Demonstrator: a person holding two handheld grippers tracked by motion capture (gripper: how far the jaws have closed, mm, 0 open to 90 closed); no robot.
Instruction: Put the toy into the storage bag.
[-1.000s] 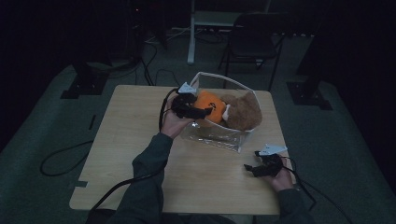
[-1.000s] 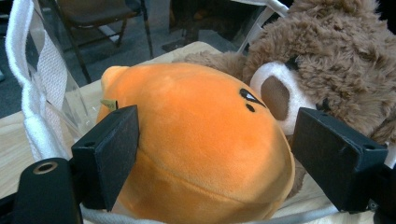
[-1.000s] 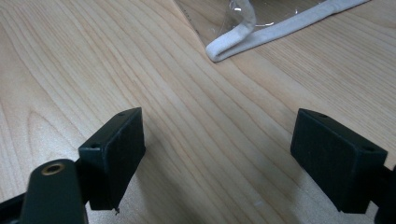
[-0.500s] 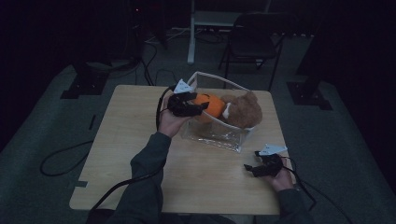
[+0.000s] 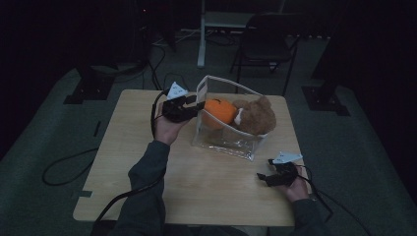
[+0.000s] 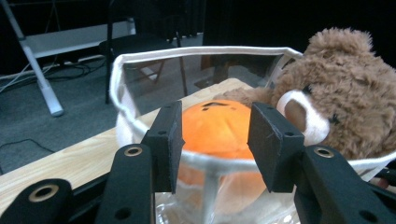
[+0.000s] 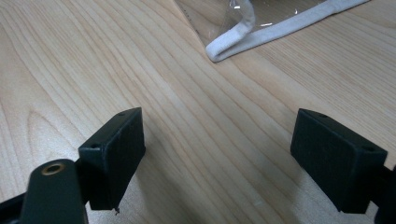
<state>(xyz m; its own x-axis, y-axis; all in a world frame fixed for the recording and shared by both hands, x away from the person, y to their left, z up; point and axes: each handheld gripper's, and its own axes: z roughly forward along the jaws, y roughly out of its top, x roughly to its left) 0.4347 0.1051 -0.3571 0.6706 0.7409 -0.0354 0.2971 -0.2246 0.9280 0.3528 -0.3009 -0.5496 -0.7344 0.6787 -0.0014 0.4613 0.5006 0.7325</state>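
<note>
Two grippers under my control at the pale wooden bench (image 5: 147, 162). My left gripper (image 6: 215, 140) is held at the near-left rim of the clear plastic pouch with white fabric trim (image 5: 231, 143), which stands open about mid-bench. Its black fingers (image 6: 166, 140) have just been closing and now stand partly apart, one on either side of the pouch's white rim band; in the left gripper view the band runs between them, and I cannot tell whether the pads already press on it. Inside the pouch, the round orange plush toy (image 6: 219, 130) sits at the left end, directly beyond the fingers, with the brown plush teddy bear (image 6: 341, 93) beside it on the right, touching it and poking above the rim. In the high view the left gripper (image 5: 194, 105) lies level, pointing toward the orange toy (image 5: 220, 112), and the bear (image 5: 255, 116) fills the pouch's right half. My right gripper (image 5: 263, 178) rests low near the bench's near-right corner, well apart from the pouch. Its fingers (image 7: 114, 156) are wide apart over bare wood with nothing between them; a corner of the pouch's white trim (image 7: 261, 32) lies ahead of them.
</note>
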